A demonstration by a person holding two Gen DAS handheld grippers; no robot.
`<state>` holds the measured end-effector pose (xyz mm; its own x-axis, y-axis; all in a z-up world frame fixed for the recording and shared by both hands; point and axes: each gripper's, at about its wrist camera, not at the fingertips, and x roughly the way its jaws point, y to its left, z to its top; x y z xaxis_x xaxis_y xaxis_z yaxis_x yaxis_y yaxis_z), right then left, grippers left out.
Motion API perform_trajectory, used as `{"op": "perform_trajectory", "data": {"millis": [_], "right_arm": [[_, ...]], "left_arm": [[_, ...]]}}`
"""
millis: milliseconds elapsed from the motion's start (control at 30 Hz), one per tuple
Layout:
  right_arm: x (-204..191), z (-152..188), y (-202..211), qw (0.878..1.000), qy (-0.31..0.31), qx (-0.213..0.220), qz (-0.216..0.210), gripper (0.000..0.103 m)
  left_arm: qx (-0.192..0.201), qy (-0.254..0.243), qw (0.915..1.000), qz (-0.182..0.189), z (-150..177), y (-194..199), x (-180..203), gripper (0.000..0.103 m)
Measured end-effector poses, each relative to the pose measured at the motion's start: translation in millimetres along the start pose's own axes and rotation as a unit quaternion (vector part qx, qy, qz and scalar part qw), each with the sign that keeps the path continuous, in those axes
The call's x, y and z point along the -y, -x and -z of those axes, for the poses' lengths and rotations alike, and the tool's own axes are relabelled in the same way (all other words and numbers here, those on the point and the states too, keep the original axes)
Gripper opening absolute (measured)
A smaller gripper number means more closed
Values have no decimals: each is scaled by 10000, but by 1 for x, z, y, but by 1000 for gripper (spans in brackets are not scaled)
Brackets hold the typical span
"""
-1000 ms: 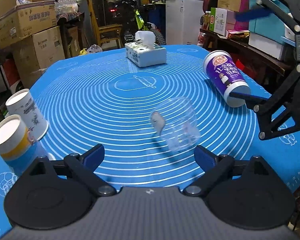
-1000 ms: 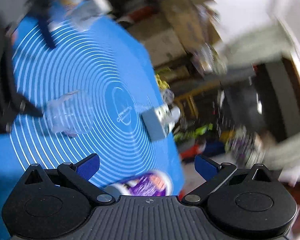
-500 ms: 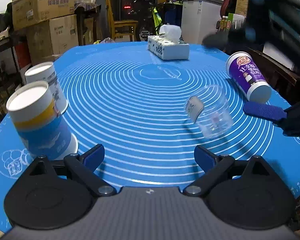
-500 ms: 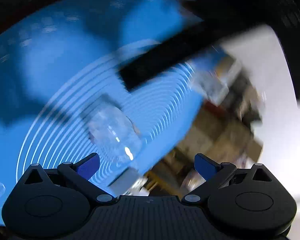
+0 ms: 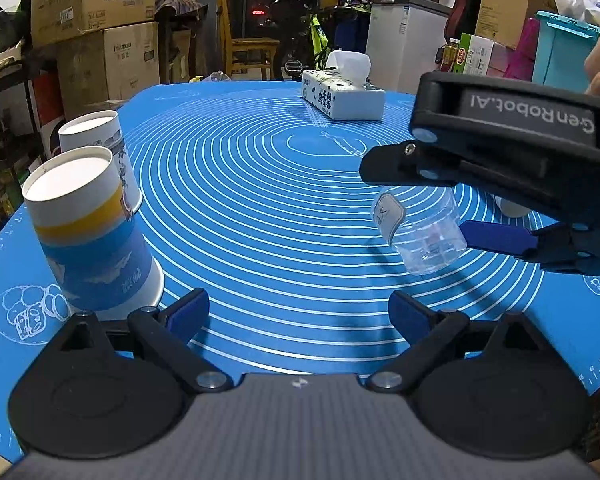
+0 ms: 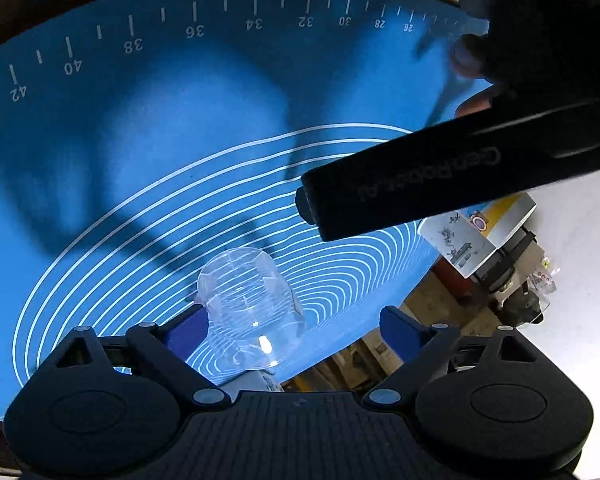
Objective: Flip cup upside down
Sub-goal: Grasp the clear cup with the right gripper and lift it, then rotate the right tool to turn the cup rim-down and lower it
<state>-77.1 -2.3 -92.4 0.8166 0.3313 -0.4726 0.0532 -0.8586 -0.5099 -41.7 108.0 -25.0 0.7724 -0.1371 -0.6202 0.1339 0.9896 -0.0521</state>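
The cup [image 5: 422,232] is showing as a small clear plastic tumbler with a white paper label hanging off its side, lying tipped over on the blue mat [image 5: 260,184], its closed bottom pointing toward the left wrist camera and its mouth facing away. The mat's white rings are showing straight through its walls (it is that transparent).

The right tongs [image 6: 294,330] are reaching in upside down around the cup, fingers spread wide. In the right wrist view the cup [image 6: 246,312] is sitting between the two blue fingertips [image 6: 400,330], resting against the left-hand one in that picture and well apart from the other, so the tongs are not clamping it. In the left wrist view one blue fingertip [image 5: 496,236] is lying just beside the cup's bottom, while the black body is hanging over its top.

The left tongs [image 5: 298,310] are hovering near the mat's near edge, fingers apart and gripping nothing, with the cup ahead and to the right of them.

Two paper cups [image 5: 88,236] are standing upside down on the mat's left side, and a tissue box [image 5: 342,98] is resting at the far side.
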Motion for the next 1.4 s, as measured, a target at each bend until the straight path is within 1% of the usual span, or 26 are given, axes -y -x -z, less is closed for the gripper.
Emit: {"op": "perform_trajectory", "data": {"millis": [67,200,300,333,400,433,667,733,800,867,933,1000,1067,1100,1133,1167,1200,1267,1300,1333,1367,1400], "right_arm": [[-1,1,-1,10000,41,1,-58,91],[-2,6,4,9997,150,-7,-214,78],[-7,3,3,9992,256,11,-297,74],[-8,3,3,9990,250,3,-357,70],[-11,3,4,9986,226,-20,-486,64],[-13,4,3,9986,225,-32,-480,57],[-13,7,-1,9987,152,10,-480,57],[-12,9,-2,9989,46,1,-476,56],[-6,11,-2,9985,-248,-17,-488,56],[2,16,-4,9961,-691,-25,-539,56],[14,23,-4,9903,-1264,-11,-585,56],[26,35,-3,9794,-1926,13,-614,56],[40,50,-3,9595,-2733,27,-680,56],[45,59,-4,9471,-3131,28,-700,56],[51,69,-5,9326,-3537,54,-717,56],[55,78,-4,9150,-3965,94,-743,56],[60,89,-5,8929,-4432,129,-780,56],[66,109,-7,8545,-5133,175,-780,56],[67,119,-10,8319,-5486,214,-803,56],[67,131,-12,8012,-5922,268,-817,56],[66,140,-14,7732,-6278,330,-827,56],[64,149,-15,7398,-6661,418,-852,56]], "left_arm": [[-16,4,10000,-14,0,0,0,95],[-36,62,10000,6,-1,-1,-1,96],[-40,59,10000,0,-1,-1,-1,96],[-46,59,10000,6,-1,-1,-1,96],[-56,57,10000,7,-1,-2,-1,96],[-62,57,10000,6,-1,-2,-1,96],[-83,60,9999,-7,-2,-4,-2,96],[-84,65,9999,-1,-2,-4,-2,96],[-85,75,9999,4,-2,-4,-2,96],[-86,103,9999,17,-2,-4,-4,96],[-89,137,9999,27,-3,-4,-5,95],[-79,175,9998,36,-4,-3,-6,95],[-45,222,9997,22,-5,-2,-8,95],[-30,249,9997,13,-6,-1,-9,95],[-15,285,9996,6,-6,-1,-9,95],[-1,312,9995,6,-6,0,-10,95],[14,335,9994,4,-6,1,-10,95],[53,339,9994,-14,-7,2,-10,95],[88,331,9994,-35,-7,3,-9,96],[120,327,9994,-58,-8,3,-9,95],[145,325,9993,-72,-9,4,-8,95],[173,325,9993,-83,-10,4,-7,95]]}}
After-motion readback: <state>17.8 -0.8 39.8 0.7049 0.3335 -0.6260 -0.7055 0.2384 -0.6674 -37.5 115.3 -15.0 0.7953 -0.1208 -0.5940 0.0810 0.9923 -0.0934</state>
